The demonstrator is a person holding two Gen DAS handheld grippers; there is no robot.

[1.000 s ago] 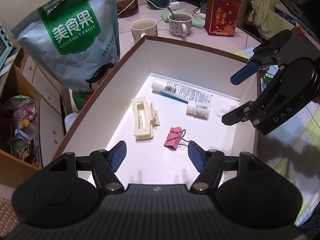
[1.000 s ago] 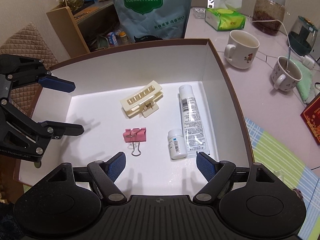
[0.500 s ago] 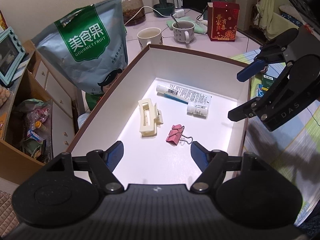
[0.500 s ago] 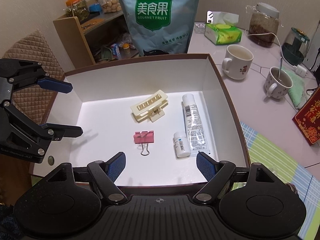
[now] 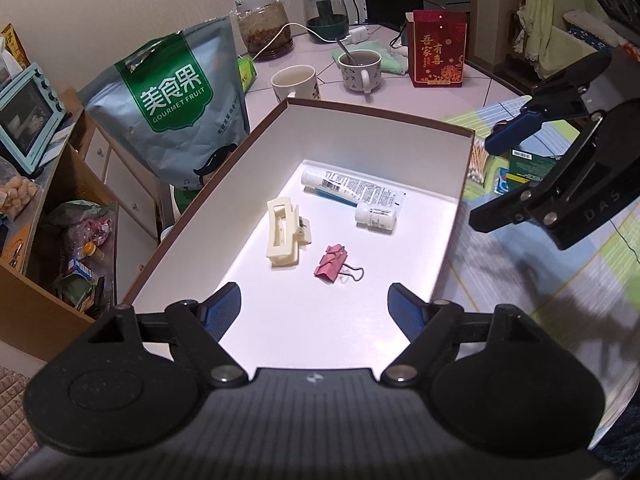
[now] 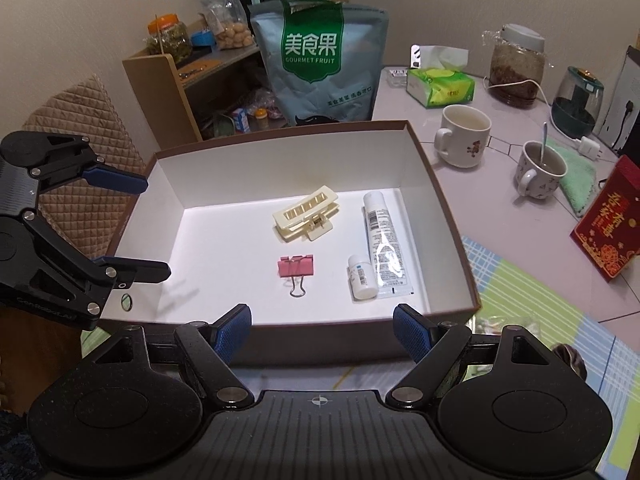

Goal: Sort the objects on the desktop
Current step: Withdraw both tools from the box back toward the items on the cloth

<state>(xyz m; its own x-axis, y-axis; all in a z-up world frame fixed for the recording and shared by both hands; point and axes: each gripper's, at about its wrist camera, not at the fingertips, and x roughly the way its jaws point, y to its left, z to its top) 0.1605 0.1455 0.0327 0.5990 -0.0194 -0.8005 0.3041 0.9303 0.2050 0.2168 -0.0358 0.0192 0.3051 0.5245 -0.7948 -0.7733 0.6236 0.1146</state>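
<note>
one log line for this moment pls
box: hair clip, binder clip, tube, bottle | left gripper open | right gripper open

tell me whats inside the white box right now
Inside the white box: a cream hair claw clip, a pink binder clip, a white tube and a small white bottle. The near wall hides the floor strip just behind it.
</note>
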